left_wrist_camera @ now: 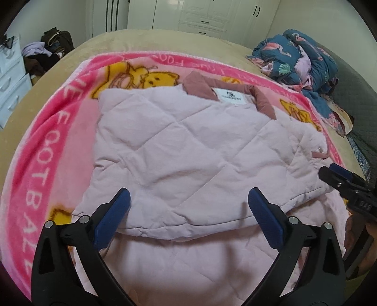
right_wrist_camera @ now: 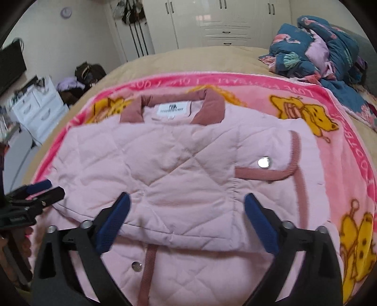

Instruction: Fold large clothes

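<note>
A pale pink quilted jacket (left_wrist_camera: 179, 150) with a dusty-rose collar (left_wrist_camera: 200, 88) and white label lies folded on a pink cartoon blanket (left_wrist_camera: 54, 146). Its upper layer is folded over the lower part. My left gripper (left_wrist_camera: 188, 202) is open, hovering over the jacket's near fold edge, holding nothing. My right gripper (right_wrist_camera: 186, 207) is open over the same fold, empty. The jacket (right_wrist_camera: 179, 164) shows rose trim and a silver snap (right_wrist_camera: 264, 162). The right gripper also shows at the right edge of the left wrist view (left_wrist_camera: 339, 179), and the left one at the left edge of the right wrist view (right_wrist_camera: 44, 190).
The blanket (right_wrist_camera: 341, 150) covers a tan bed (left_wrist_camera: 146, 40). A heap of blue flamingo-print bedding (left_wrist_camera: 304, 61) lies at the far right. White wardrobes (right_wrist_camera: 226, 21) stand behind. A white drawer unit (right_wrist_camera: 37, 106) and a pile of bags stand at the left.
</note>
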`<action>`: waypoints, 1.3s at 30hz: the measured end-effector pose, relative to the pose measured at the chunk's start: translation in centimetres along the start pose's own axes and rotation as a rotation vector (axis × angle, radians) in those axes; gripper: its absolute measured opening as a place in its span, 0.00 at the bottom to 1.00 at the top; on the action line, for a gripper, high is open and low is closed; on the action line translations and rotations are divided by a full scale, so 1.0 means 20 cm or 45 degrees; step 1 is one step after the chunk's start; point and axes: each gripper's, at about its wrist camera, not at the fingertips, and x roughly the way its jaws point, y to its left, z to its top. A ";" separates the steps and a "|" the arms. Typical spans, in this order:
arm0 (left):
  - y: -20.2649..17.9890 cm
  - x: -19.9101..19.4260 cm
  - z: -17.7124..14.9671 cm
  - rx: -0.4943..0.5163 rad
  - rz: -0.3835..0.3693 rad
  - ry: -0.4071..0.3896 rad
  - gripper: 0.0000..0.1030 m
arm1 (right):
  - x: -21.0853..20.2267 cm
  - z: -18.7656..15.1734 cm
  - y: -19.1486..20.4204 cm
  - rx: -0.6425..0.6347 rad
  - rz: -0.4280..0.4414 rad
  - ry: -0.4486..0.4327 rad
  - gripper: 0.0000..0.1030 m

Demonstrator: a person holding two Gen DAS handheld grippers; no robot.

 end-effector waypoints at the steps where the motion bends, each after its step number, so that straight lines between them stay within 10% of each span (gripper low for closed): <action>1: 0.00 -0.02 0.01 -0.003 -0.004 0.001 0.91 | -0.03 0.01 -0.01 0.014 0.006 -0.008 0.96; 39: -0.17 -0.73 -0.07 0.041 -0.052 -0.294 0.91 | -0.86 -0.11 0.02 0.062 0.018 -0.260 0.96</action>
